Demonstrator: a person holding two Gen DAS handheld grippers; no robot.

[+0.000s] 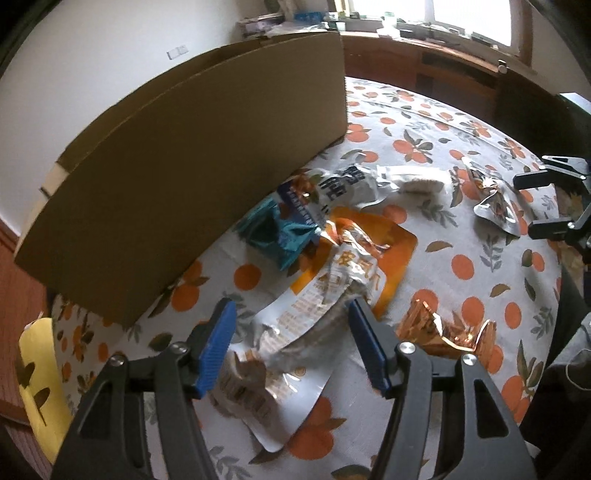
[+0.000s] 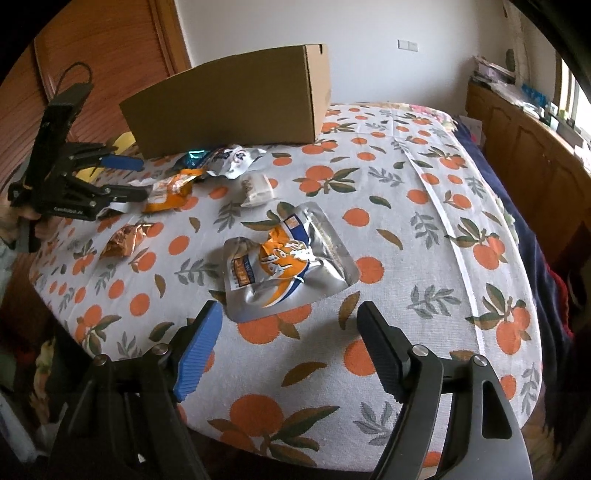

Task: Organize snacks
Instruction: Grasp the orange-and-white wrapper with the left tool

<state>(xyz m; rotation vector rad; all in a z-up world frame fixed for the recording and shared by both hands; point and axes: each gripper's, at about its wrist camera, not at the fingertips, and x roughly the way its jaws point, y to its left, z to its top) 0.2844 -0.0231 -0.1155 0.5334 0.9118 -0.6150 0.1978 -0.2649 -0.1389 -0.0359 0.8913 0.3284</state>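
Presently the orange-and-white snack bag (image 1: 332, 295) lies on the orange-patterned tablecloth (image 1: 461, 229) beside the cardboard box (image 1: 192, 166), between my left claw's (image 1: 291, 317) spread jaws, ungripped. My right claw (image 2: 290, 314) hangs spread above the silver pouch (image 2: 288, 262).

We see soft daylight from the blown-out window (image 1: 472, 18) at upper right; foil packets (image 1: 443, 328) glint, foreground wrappers smear slightly, and fisheye bending darkens our frame corners.

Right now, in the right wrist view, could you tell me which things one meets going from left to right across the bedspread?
left gripper → copper foil packet → orange snack bag → small white packet → silver and orange pouch.
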